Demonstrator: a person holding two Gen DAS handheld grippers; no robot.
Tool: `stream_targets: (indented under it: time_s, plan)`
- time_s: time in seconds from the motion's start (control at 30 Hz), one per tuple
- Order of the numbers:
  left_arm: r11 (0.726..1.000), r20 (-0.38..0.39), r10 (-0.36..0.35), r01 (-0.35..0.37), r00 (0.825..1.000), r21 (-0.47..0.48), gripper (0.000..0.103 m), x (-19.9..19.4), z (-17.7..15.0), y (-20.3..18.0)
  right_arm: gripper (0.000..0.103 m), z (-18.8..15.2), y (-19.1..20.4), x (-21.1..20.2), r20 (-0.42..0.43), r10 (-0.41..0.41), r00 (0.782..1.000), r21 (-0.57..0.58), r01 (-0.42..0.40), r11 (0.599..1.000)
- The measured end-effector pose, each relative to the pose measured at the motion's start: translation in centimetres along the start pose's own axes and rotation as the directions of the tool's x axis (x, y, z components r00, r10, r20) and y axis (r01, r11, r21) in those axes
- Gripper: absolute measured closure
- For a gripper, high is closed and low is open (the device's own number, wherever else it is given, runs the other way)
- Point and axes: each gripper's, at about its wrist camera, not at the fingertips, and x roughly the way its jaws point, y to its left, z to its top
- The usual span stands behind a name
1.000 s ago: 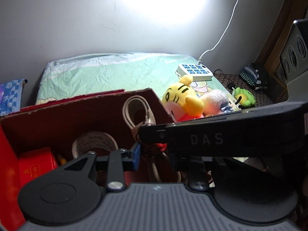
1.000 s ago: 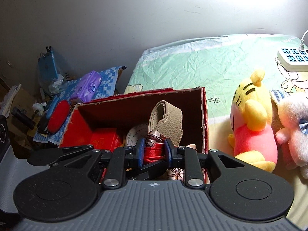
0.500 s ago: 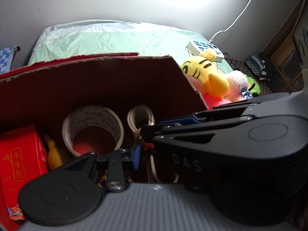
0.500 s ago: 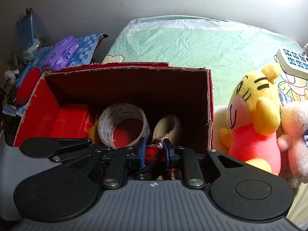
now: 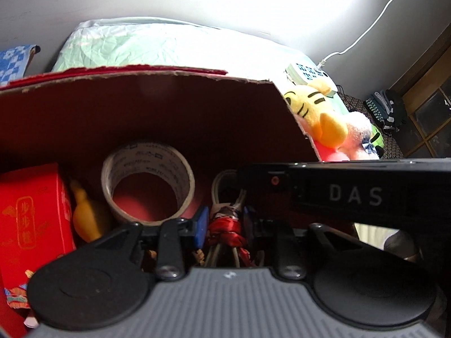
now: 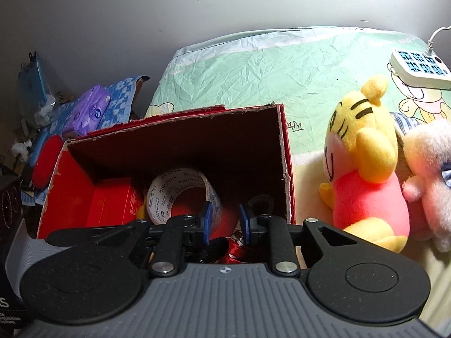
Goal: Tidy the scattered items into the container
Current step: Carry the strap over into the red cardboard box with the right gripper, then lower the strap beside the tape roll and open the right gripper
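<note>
A crumpled green bed sheet (image 6: pixel 282 64) fills the background of my right view, with a red cardboard box (image 6: pixel 284 152) standing open on it. Just right of the box lies a yellow tiger plush (image 6: pixel 363 174), touching a pink-white plush (image 6: pixel 428 186); a white power strip (image 6: pixel 417 69) sits farther back near the wall. Inside the box, a roll of tape (image 5: pixel 146 186) stands on edge against the back wall, between a red packet (image 5: pixel 31 219) at the left, a small yellow object (image 5: pixel 84 217) beside it, and a beige looped strap (image 5: pixel 222 186) at the right. My left tool (image 5: pixel 224 226) is down inside the box, its blue pads close on either side of a red fabric-wrapped bundle (image 5: pixel 225 228); I cannot tell if they clench it or merely flank it. My right tool (image 6: pixel 224 219) hovers at the box's near edge with its blue pads parted and nothing between them; the red bundle shows below it on the box floor. To the left, beyond the bed, a purple tissue pack (image 6: pixel 90 109) rests on a blue checked cloth (image 6: pixel 118 104).
</note>
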Motion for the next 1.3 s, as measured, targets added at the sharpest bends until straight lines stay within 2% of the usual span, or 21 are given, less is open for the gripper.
stream_targets:
  time_s: [0.2, 0.37, 0.5, 0.57, 0.63, 0.73, 1.0, 1.2, 1.3]
  plan:
    - [0.996, 0.009, 0.084, -0.084, 0.996, 0.003, 0.08, -0.8, -0.1, -0.5, 0.078, -0.9, 0.3, -0.8, 0.021, -0.002, 1.0, 0.009, 0.002, 1.0]
    - [0.993, 0.012, 0.118, -0.118, 0.993, 0.015, 0.078, -1.5, -0.2, -1.1, 0.077, -1.2, 0.1, -1.0, 0.024, -0.005, 1.0, 0.023, 0.004, 1.0]
    - [0.983, 0.018, 0.181, -0.181, 0.983, 0.029, 0.077, -2.3, -0.4, -1.7, 0.077, -1.6, 0.0, -1.3, 0.023, -0.005, 1.0, 0.03, 0.004, 1.0]
    - [0.975, 0.026, 0.217, -0.218, 0.976, 0.029, 0.071, -2.6, -0.5, -1.8, 0.076, -1.8, 0.1, -1.4, 0.023, -0.007, 1.0, 0.038, 0.006, 0.999]
    - [0.965, 0.036, 0.259, -0.26, 0.965, 0.026, 0.058, -3.0, -0.7, -1.9, 0.075, -2.0, 0.1, -1.7, 0.028, -0.007, 1.0, 0.046, 0.006, 0.999]
    - [0.952, 0.049, 0.306, -0.307, 0.951, 0.017, 0.057, -3.6, -1.0, -1.8, 0.074, -2.3, 0.3, -2.1, 0.036, -0.014, 0.999, 0.043, 0.012, 0.999]
    - [0.93, 0.055, 0.367, -0.366, 0.929, -0.032, 0.056, -5.1, -2.0, -1.1, 0.074, -2.8, 1.0, -2.3, 0.037, -0.012, 0.999, 0.033, 0.011, 0.999]
    - [0.893, 0.097, 0.449, -0.449, 0.888, -0.027, 0.04, -6.3, -2.5, -1.2, 0.071, -3.1, 1.8, -2.6, 0.047, -0.023, 0.999, 0.008, 0.023, 1.0]
    - [0.882, 0.111, 0.471, -0.471, 0.875, -0.029, 0.034, -6.7, -2.5, -1.3, 0.069, -3.2, 2.0, -2.7, 0.053, -0.038, 0.998, -0.005, 0.038, 0.999]
